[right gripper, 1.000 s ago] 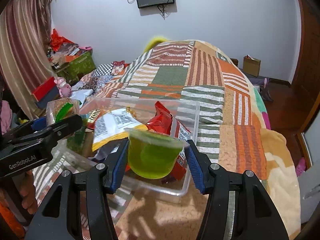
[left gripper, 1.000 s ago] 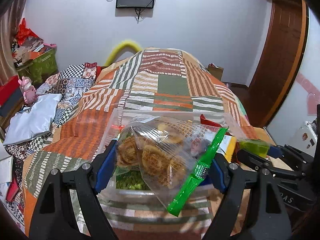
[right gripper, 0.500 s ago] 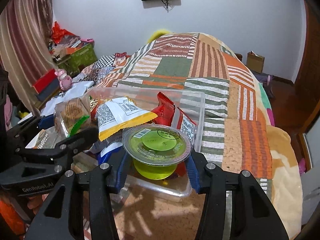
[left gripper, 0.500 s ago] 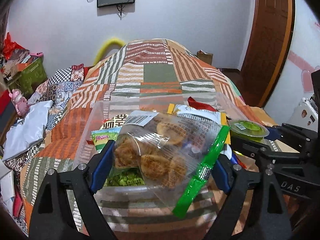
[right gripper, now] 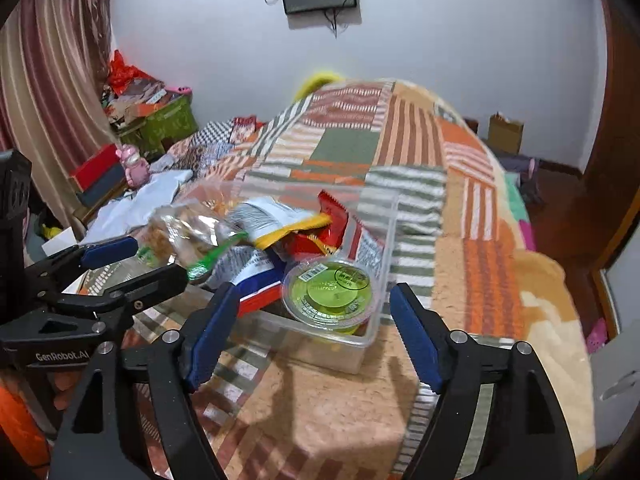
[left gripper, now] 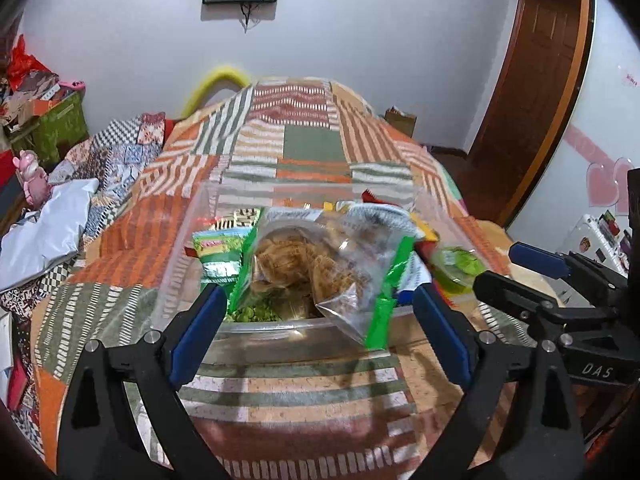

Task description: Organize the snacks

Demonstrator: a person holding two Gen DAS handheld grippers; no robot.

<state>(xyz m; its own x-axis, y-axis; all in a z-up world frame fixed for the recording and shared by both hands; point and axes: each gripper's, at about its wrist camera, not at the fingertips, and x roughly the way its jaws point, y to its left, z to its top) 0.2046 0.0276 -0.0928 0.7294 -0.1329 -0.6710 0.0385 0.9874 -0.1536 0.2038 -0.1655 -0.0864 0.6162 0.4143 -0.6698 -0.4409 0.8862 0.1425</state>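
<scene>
A clear plastic bin (left gripper: 280,334) (right gripper: 378,312) sits on the patchwork bed and holds several snack packets. A clear zip bag of brown cookies (left gripper: 316,264) (right gripper: 176,232) lies on the snacks at the bin's near left side. My left gripper (left gripper: 320,328) is open just in front of it, jaws apart and clear of the bag. A green jelly cup (right gripper: 332,292) (left gripper: 458,266) sits in the bin's right corner. My right gripper (right gripper: 310,336) is open in front of it and holds nothing.
The patchwork blanket (left gripper: 308,152) covers the bed beyond the bin. Clothes and a white bag (left gripper: 44,228) lie at the left. Boxes and clutter (right gripper: 148,116) stand by the curtain. A wooden door (left gripper: 536,80) is at the right.
Both grippers opened. The cookie bag dropped from the left gripper into the bin, and the jelly cup left the right gripper and now sits in the bin's corner.
</scene>
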